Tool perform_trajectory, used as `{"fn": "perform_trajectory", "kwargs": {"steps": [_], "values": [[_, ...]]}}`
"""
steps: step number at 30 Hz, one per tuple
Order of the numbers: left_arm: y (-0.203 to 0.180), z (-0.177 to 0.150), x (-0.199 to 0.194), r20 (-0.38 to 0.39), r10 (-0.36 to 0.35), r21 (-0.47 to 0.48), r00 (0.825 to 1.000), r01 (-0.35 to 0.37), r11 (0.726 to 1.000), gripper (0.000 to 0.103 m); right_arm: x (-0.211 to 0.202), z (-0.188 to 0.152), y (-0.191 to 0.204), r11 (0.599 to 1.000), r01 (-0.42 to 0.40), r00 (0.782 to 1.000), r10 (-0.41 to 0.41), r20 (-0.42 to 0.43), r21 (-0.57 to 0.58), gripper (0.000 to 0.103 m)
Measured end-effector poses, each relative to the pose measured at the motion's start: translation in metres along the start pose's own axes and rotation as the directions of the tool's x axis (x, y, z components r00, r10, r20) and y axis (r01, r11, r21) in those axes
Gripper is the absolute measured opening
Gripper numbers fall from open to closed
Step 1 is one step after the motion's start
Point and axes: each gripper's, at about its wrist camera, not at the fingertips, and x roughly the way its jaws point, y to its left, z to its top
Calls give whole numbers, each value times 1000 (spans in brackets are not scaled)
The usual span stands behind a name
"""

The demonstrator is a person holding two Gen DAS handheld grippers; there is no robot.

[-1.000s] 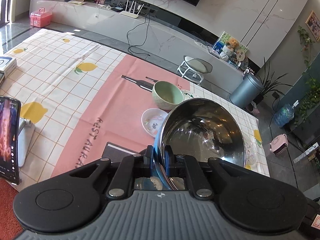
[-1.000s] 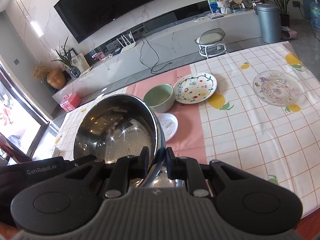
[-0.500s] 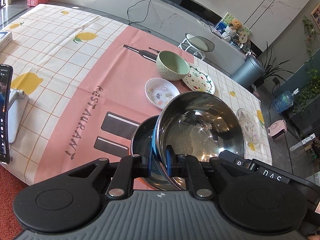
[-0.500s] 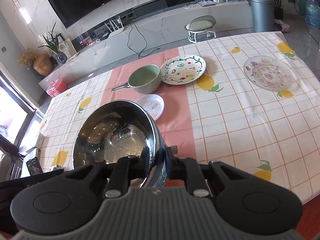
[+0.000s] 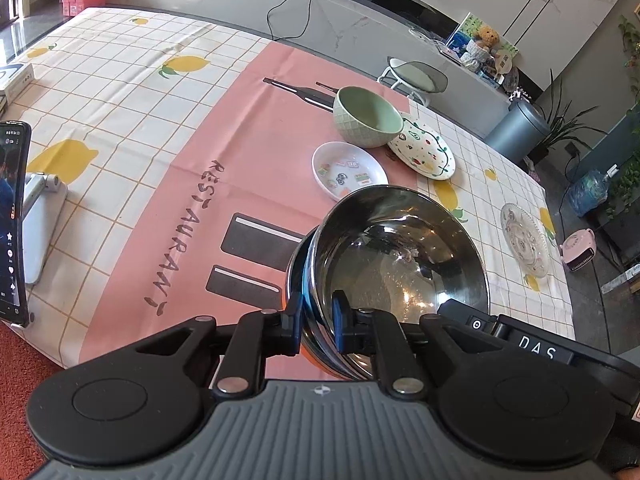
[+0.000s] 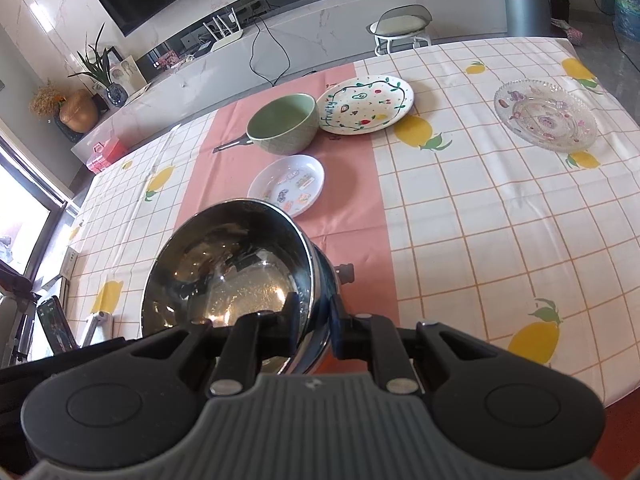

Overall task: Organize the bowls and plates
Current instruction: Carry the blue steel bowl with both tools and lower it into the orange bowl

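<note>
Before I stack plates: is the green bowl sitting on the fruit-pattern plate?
No, the green bowl stands on the tablecloth beside the fruit-pattern plate.

Both wrist cameras look steeply down, close over the shiny steel bowl (image 5: 400, 256) (image 6: 228, 264), seemingly from opposite rims.

A steel bowl (image 5: 400, 256) sits low in the frame, nested in a second bowl (image 5: 294, 268) on the tablecloth (image 5: 120, 120). Behind it lies a small dish (image 5: 348, 170) — behind that a ribbed bowl (image 5: 366, 118), touching a patterned plate (image 5: 424, 148) at its right. A glass plate (image 5: 524, 240) lies well apart at right — a phone (image 5: 12, 220) at the left edge.
</note>
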Motion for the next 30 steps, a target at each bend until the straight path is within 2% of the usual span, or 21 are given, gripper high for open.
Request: {"fn": "perform_trajectory", "kwargs": {"steps": [4,7,14,17,19,21,25,27,30], "values": [[1,1,3,1,18,2,1000,-18,1000,16,6,0,1,1000,4,1000,-4,-8,-12,13],[1,1,5,2,17,0,1000,-17,1000,20,10,-1,1,1000,9,1000,-9,-4,-18,13],[0,1,7,6,22,16,1000,-22,1000,20,11,-1,-1,999,16,1000,-16,9,-30,13],[0,3,1,42,7,11,999,-7,1000,20,10,-1,-2,1000,7,1000,-7,9,-24,14],[1,4,-4,76,-1,19,997,0,1000,20,9,-1,-4,1000,-8,1000,8,8,-7,18],[1,7,-6,90,-3,36,996,0,999,16,8,0,-5,1000,-17,1000,17,10,-1,18],[0,6,-4,86,13,54,996,-18,998,10,5,0,-5,1000,-9,1000,9,24,-5,13],[1,5,-1,78,18,58,997,-22,998,9,4,0,-5,1000,-5,1000,5,30,-5,8],[5,5,-1,68,8,32,998,-10,999,8,3,1,-7,1000,-9,999,9,35,-1,7]]}}
